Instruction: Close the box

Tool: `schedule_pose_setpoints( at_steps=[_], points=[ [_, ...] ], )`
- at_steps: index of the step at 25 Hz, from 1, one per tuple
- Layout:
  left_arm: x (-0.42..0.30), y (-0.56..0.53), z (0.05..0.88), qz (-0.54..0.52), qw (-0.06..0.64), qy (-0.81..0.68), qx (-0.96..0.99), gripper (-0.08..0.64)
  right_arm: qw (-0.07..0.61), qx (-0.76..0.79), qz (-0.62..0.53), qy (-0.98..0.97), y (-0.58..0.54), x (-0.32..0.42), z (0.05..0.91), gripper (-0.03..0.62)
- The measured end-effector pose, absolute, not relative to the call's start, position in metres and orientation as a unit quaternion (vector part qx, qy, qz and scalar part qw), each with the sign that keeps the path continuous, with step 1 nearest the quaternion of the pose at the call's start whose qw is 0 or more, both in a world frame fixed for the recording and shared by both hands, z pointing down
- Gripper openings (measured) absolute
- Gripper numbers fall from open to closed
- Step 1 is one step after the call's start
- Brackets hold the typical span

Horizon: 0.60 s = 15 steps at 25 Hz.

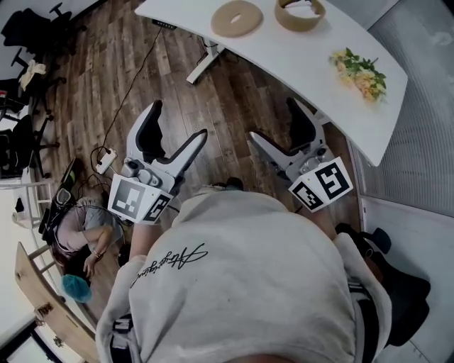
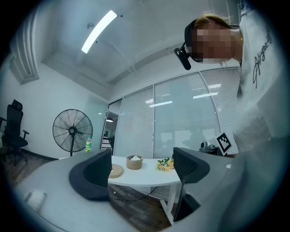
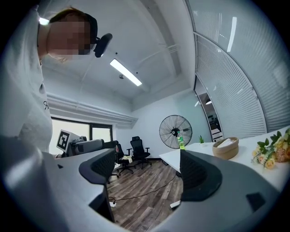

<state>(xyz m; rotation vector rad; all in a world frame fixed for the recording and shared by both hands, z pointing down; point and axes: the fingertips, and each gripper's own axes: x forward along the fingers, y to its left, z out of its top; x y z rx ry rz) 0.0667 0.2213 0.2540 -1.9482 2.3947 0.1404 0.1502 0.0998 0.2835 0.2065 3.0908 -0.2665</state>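
left gripper [image 1: 179,120] and right gripper [image 1: 273,119] both gape wide and empty; cursive script on the sweatshirt [image 1: 248,283] is unreadable.

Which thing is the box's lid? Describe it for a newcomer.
On the white table three things lie in a row. The lid is leftmost in the head view: a flat tan disc, unlike the open-topped box beside it and the flowers.

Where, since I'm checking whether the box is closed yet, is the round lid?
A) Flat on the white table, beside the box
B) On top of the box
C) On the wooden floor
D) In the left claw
A: the lid lies flat on the white table, apart from the open box.
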Motion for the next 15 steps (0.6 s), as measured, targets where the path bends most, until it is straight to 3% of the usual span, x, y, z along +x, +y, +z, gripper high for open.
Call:
schedule_pose_setpoints(
  at_steps=[15],
  points=[
    [0.062, 0.203, 0.259, 0.031, 0.025, 0.77, -0.637, 0.403, 0.016, 0.065, -0.091, 0.994, 0.085, 0.143, 0.288, 0.429]
  ],
)
